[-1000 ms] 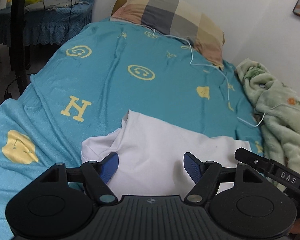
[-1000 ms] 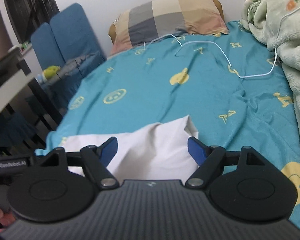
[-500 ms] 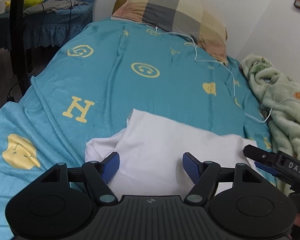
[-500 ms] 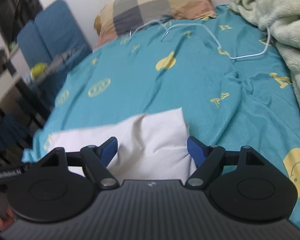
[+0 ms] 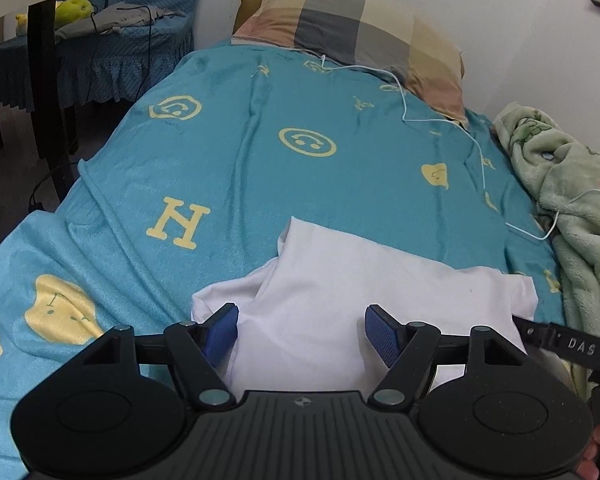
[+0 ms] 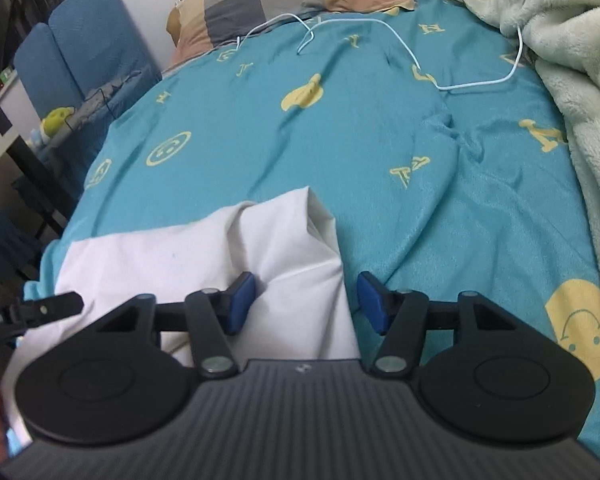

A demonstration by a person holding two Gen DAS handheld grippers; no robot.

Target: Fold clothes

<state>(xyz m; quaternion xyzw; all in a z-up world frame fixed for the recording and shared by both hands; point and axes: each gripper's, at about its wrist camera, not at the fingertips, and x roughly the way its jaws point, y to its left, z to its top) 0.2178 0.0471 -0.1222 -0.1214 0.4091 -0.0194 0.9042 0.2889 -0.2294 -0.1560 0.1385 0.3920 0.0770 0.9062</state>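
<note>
A white garment [image 5: 364,292], already partly folded, lies at the near end of the teal bedsheet [image 5: 260,160], with one sleeve or flap sticking out at its left side. The left gripper [image 5: 301,330] hangs over the garment's near edge with its blue pads wide apart and cloth under the gap, gripping nothing. The right gripper [image 6: 306,300] straddles the raised right-hand fold of the garment [image 6: 204,256]; its jaws have just been closing, and the left pad [image 6: 240,300] looks to touch the cloth while the right one stands clear beside the edge, so the fold is not yet pinched. From this low angle it is hard to tell how many layers sit between the pads. The risk from here is an uneven grasp: if the right jaws close on the top layer alone, or the left catches only the loose flap, lifting would pull the existing folds apart. Dragging could also rumple the sheet beneath, and the white cable [image 6: 480,80] lies well away.
</note>
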